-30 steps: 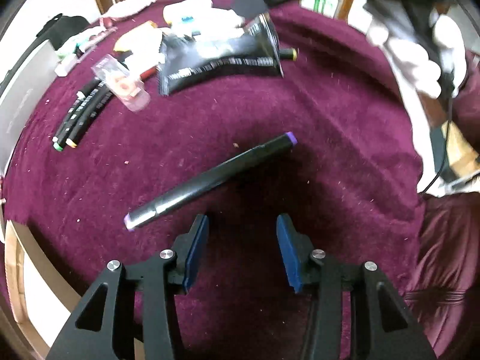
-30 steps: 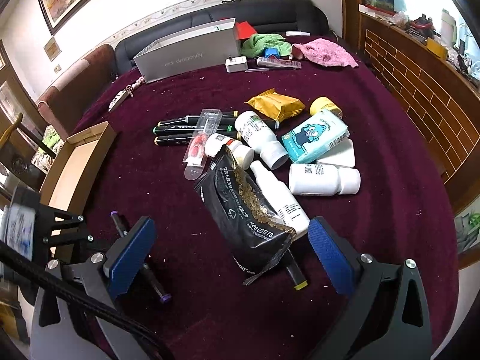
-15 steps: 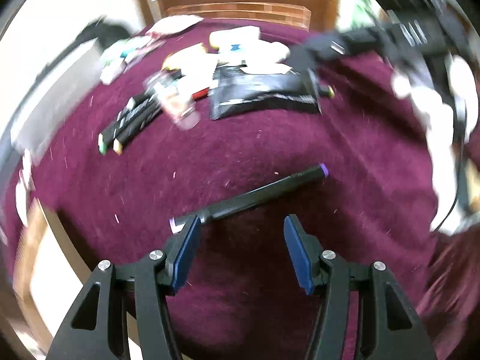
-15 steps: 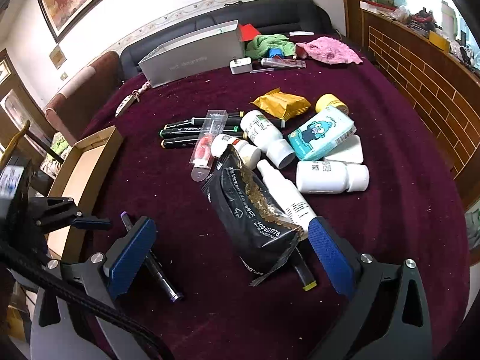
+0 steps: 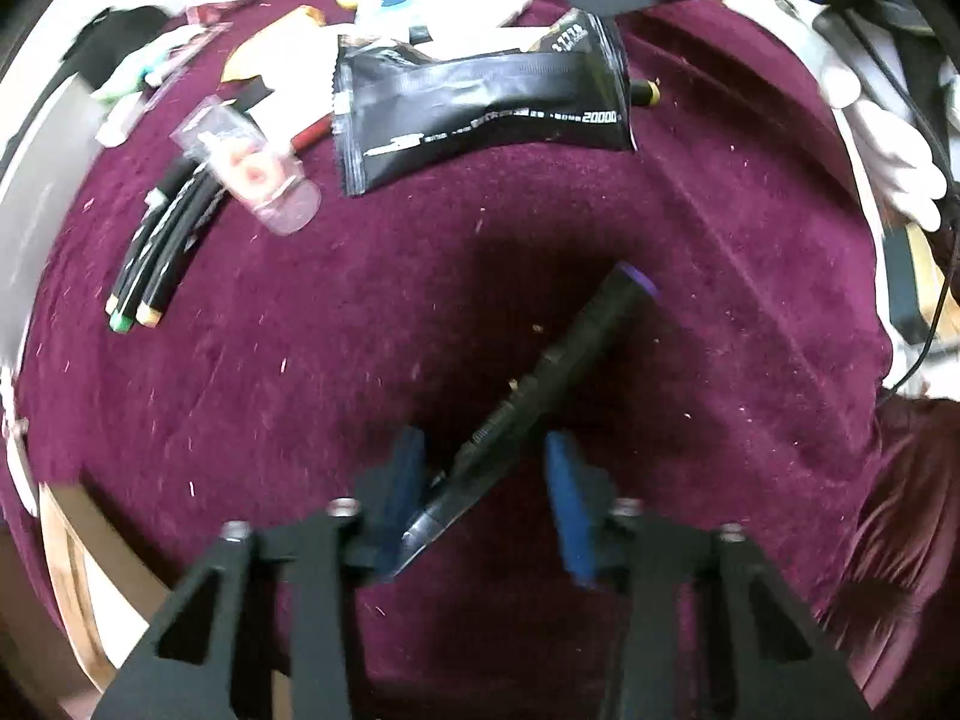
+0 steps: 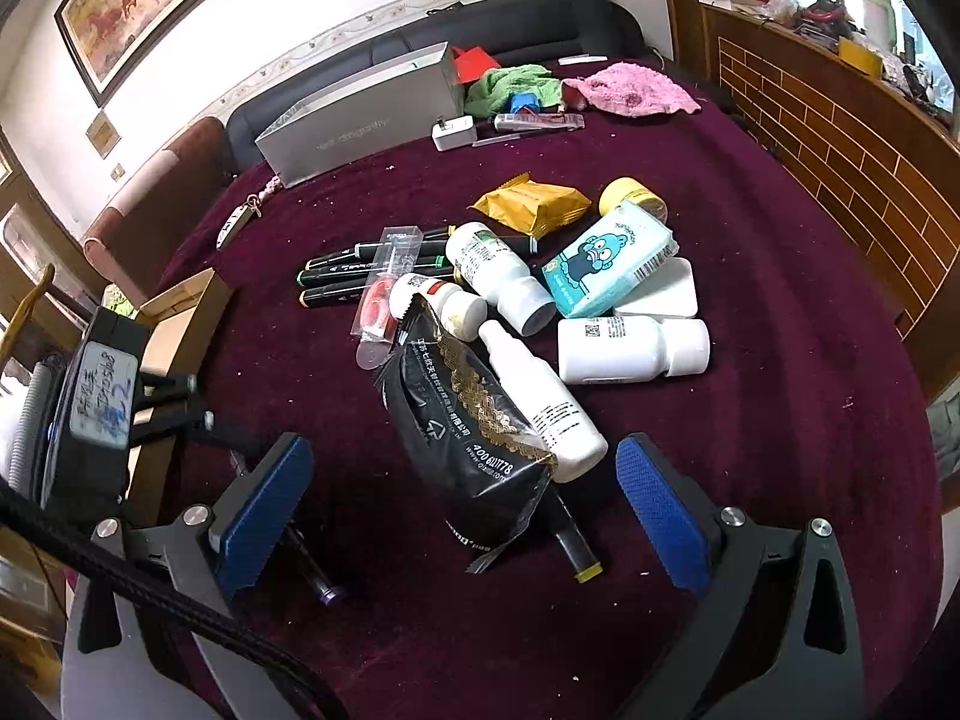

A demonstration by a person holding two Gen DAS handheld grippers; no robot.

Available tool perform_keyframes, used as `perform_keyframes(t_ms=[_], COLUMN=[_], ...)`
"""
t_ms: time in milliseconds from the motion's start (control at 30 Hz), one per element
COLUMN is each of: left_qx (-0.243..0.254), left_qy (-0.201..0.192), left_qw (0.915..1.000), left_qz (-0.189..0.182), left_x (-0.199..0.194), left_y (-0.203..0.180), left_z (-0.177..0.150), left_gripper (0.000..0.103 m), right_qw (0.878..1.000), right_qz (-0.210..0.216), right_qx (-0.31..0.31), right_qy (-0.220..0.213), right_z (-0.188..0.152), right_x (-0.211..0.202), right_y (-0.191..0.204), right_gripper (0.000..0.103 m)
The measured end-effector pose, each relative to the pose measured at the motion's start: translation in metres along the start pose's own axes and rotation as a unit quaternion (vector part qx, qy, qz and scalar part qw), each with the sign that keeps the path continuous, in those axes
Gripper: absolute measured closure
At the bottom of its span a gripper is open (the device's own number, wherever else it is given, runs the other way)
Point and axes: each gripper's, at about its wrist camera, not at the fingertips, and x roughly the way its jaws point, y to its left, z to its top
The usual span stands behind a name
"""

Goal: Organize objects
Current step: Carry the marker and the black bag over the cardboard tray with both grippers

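A black marker with purple ends (image 5: 558, 366) lies on the maroon cloth, its near end between my left gripper's (image 5: 480, 480) open blue pads; it touches the left pad, with a gap to the right pad. Its far tip shows in the right wrist view (image 6: 327, 591), partly behind my right gripper's left finger. My right gripper (image 6: 462, 504) is wide open and empty, hovering over a black foil pouch (image 6: 465, 426). The pouch also shows in the left wrist view (image 5: 480, 108).
Three black markers (image 6: 354, 276), a clear packet (image 6: 381, 300), white bottles (image 6: 630, 348), a blue tissue pack (image 6: 606, 261) and a yellow snack bag (image 6: 531, 204) crowd the middle. A cardboard box (image 6: 174, 336) sits at the left edge. A grey box (image 6: 360, 114) stands behind.
My left gripper has moved forward and down over the purple marker, so the marker's near end now lies between its pads. The right gripper has held nearly still.
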Motion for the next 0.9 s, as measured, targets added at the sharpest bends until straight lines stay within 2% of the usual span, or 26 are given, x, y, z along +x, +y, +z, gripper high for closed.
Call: perform_keyframes(t_ms=[33,133,233,367,433,500,533,567,633,733,800,900], left_qx=[-0.012,-0.045,-0.094,-0.164,-0.189,-0.214,-0.221,-0.228,-0.243,-0.254,-0.262,-0.27], left_qy=[-0.005,-0.033,-0.065,-0.119,-0.14,-0.161,-0.169,-0.179,-0.196,-0.219,-0.235,-0.257], left_qw=[0.9999,0.9984,0.9933,0.9789,0.9718,0.9632,0.9601,0.9569,0.9501,0.942,0.9359,0.9276], left_qz=[-0.004,-0.015,-0.02,-0.023,-0.022,-0.022,-0.022,-0.021,-0.013,-0.001,0.007,0.015], left_x=[-0.002,-0.007,-0.014,-0.035,-0.046,-0.058,-0.062,-0.067,-0.077,-0.088,-0.096,-0.106], left_y=[-0.002,-0.01,-0.009,-0.003,-0.003,-0.002,-0.001,-0.003,-0.004,0.005,0.005,0.004], left_z=[-0.004,-0.02,-0.035,-0.061,-0.073,-0.084,-0.089,-0.093,-0.101,-0.112,-0.122,-0.134], left_gripper=[0.092,0.092,0.092,0.092,0.092,0.092,0.092,0.092,0.092,0.091,0.091,0.091], right_qw=[1.0,1.0,0.999,0.993,0.983,0.969,0.962,0.953,0.939,0.927,0.931,0.957], right_qz=[0.002,0.0,-0.01,-0.045,-0.091,-0.136,-0.156,-0.177,-0.209,-0.242,-0.239,-0.183], right_qx=[-0.006,-0.018,-0.038,-0.103,-0.161,-0.203,-0.222,-0.242,-0.265,-0.275,-0.263,-0.213], right_qy=[0.003,0.008,0.01,0.019,0.022,0.026,0.031,0.044,0.069,0.082,0.079,0.078], right_z=[0.001,0.007,0.016,0.021,0.016,0.01,0.007,0.002,-0.007,-0.014,-0.013,-0.005], right_x=[0.002,0.007,0.012,0.022,0.032,0.044,0.051,0.061,0.08,0.095,0.091,0.073], right_y=[0.001,0.003,0.007,0.031,0.051,0.066,0.072,0.079,0.085,0.083,0.081,0.075], right_gripper=[0.001,0.001,0.002,0.002,0.004,0.011,0.022,0.037,0.055,0.063,0.067,0.074])
